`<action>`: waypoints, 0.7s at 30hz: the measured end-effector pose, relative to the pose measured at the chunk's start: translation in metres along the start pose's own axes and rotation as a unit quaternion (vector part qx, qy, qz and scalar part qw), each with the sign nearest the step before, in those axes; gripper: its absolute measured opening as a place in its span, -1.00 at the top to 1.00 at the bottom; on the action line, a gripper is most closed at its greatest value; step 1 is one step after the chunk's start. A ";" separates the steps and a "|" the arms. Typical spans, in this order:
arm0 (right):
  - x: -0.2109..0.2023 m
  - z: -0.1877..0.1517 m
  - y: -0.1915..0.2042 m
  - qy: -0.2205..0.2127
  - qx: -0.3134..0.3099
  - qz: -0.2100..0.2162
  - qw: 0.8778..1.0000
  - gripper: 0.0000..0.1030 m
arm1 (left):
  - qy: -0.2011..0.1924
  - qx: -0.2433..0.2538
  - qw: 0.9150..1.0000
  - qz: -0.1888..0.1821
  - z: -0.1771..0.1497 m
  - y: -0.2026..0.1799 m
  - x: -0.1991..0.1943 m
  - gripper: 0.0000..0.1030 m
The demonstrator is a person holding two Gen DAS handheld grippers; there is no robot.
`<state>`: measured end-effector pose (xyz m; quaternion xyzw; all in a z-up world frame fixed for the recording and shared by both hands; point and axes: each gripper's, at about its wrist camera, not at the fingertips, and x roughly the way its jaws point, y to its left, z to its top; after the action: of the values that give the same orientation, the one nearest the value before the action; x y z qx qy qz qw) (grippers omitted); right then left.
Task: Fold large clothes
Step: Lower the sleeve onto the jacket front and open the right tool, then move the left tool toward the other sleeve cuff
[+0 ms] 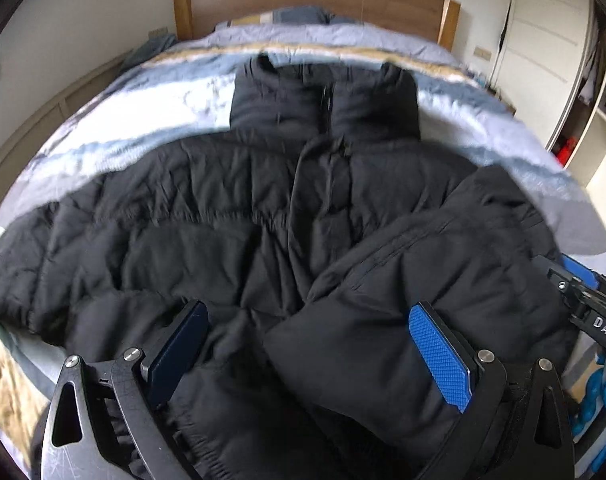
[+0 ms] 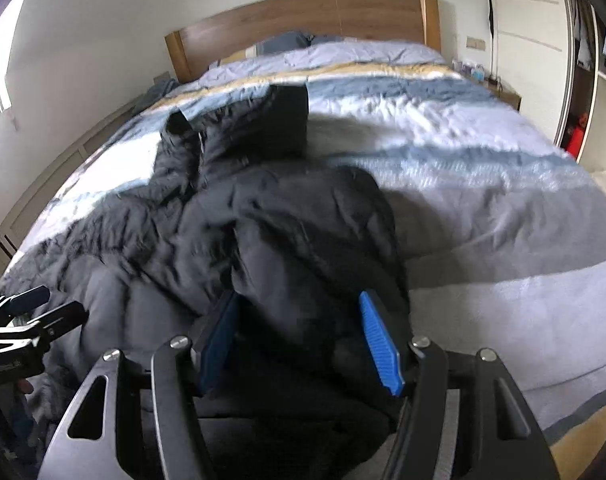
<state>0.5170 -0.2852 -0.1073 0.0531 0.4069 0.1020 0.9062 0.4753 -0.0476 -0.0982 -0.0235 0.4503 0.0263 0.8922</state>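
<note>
Two hand-held grippers work one black jacket (image 1: 231,216) spread front-up on the bed (image 2: 483,208), collar twd the headboard. Right hand-held gripper (image 2: 299,344) stands wide w/ a bunched sleeve (image 2: 315,248) between its pads, prob. held. Left hand-held gripper (image 1: 303,352) is open over the hem, whether it grips I can't tell. Step: sleeve fold-in. Next: lay sleeve flat across the front, then release.

the right gripper (image 2: 303,344) clamps a thick fold of the black puffer jacket (image 2: 263,220) lying on the striped bedspread (image 2: 463,168), wooden headboard (image 2: 303,16) behind.
</note>
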 end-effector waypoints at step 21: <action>-0.040 -0.042 0.029 -0.004 0.000 0.010 1.000 -0.17 | 0.025 -0.011 1.000 0.014 -0.032 0.028 -0.010 -0.96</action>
<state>0.4557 -0.2656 -0.1012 0.0574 0.4025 0.1114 0.9068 0.4420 -0.0222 -0.1098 -0.0274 0.4721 0.0433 0.8801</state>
